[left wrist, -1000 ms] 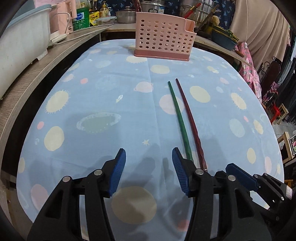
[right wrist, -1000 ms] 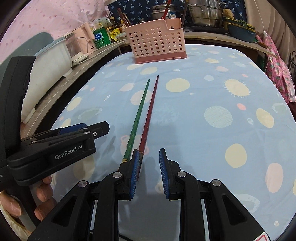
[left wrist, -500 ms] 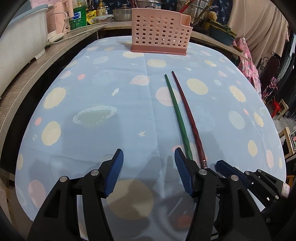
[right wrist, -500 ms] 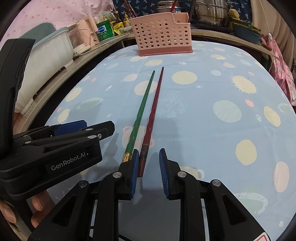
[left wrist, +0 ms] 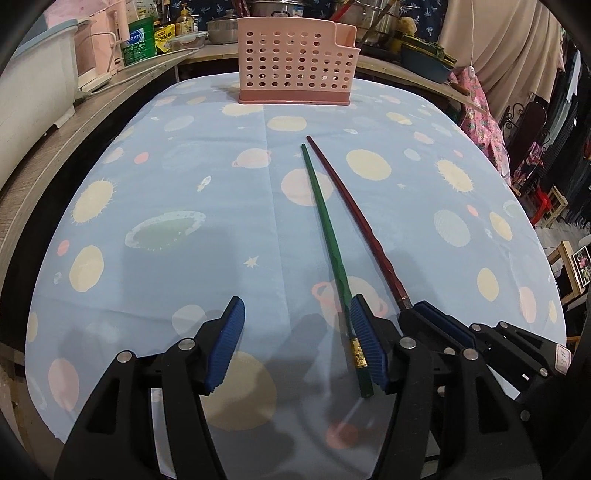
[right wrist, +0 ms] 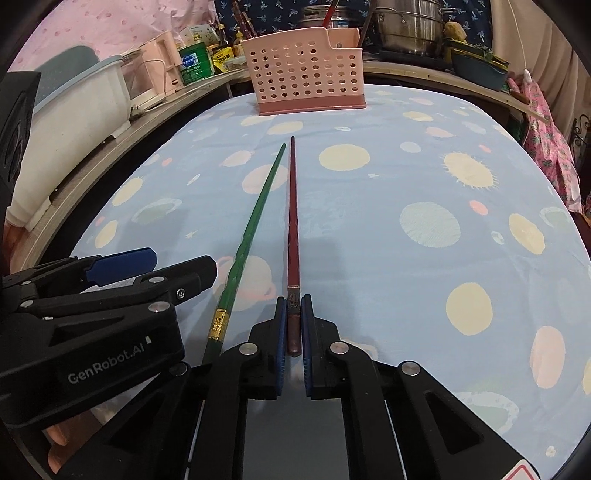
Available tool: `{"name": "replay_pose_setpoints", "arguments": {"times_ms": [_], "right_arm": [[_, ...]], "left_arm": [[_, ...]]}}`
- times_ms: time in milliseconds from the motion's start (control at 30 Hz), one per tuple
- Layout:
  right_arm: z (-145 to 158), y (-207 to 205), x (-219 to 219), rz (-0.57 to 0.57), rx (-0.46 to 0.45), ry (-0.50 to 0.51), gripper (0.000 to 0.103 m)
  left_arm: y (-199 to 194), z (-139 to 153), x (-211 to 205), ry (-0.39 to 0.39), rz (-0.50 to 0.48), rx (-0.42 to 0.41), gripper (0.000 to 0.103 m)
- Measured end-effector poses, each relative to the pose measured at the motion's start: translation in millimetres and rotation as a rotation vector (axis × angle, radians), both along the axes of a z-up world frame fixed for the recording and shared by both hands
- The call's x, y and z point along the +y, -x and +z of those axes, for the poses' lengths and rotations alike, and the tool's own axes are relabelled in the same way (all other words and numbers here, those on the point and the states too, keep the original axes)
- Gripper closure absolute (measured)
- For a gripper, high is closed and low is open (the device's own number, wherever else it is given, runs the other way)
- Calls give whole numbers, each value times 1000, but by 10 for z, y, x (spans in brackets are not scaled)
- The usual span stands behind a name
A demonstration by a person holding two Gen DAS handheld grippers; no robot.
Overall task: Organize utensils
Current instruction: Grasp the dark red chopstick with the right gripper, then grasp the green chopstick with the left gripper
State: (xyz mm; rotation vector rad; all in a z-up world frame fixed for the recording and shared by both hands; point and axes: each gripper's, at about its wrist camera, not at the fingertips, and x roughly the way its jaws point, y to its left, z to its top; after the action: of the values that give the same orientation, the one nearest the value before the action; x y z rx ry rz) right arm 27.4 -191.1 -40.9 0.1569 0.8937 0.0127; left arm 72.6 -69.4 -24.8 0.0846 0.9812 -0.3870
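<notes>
Two long chopsticks lie side by side on the blue planet-print tablecloth (left wrist: 166,192), tips pointing at the pink perforated utensil basket (left wrist: 295,66) (right wrist: 306,70) at the far edge. My right gripper (right wrist: 294,301) (left wrist: 424,308) is shut on the thick end of the red chopstick (right wrist: 293,206) (left wrist: 354,210). The left gripper (left wrist: 295,306) (right wrist: 147,266) stands open. The thick, gold-banded end of the green chopstick (left wrist: 325,229) (right wrist: 255,218) lies between its jaws, close beside the right pad. The two grippers sit side by side near the table's front edge.
A wooden counter (left wrist: 44,155) runs along the left with a white tub (right wrist: 74,110), a pink appliance and bottles. Pots and pans (right wrist: 406,29) stand behind the basket. A pink floral cloth (left wrist: 484,114) hangs at the right edge. A person's fingers (right wrist: 59,443) hold the left gripper.
My right gripper has closed on the red chopstick's thick end. The left gripper's jaws have widened a little and now have the green chopstick's end between them.
</notes>
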Motion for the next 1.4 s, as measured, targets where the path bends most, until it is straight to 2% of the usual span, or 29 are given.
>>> {"name": "replay_pose_setpoints", "arguments": {"times_ms": [767, 1033, 1400], "right_arm": [[-6, 31, -289, -72, -2, -10, 98], [-6, 31, -296, -72, -2, -12, 98], [-9, 26, -297, -71, -3, -13, 97]], "left_arm": [[3, -114, -117, -3, -24, 42, 44], [56, -146, -181, -57, -36, 1, 44], [44, -163, -210, -76, -37, -20, 45]]}}
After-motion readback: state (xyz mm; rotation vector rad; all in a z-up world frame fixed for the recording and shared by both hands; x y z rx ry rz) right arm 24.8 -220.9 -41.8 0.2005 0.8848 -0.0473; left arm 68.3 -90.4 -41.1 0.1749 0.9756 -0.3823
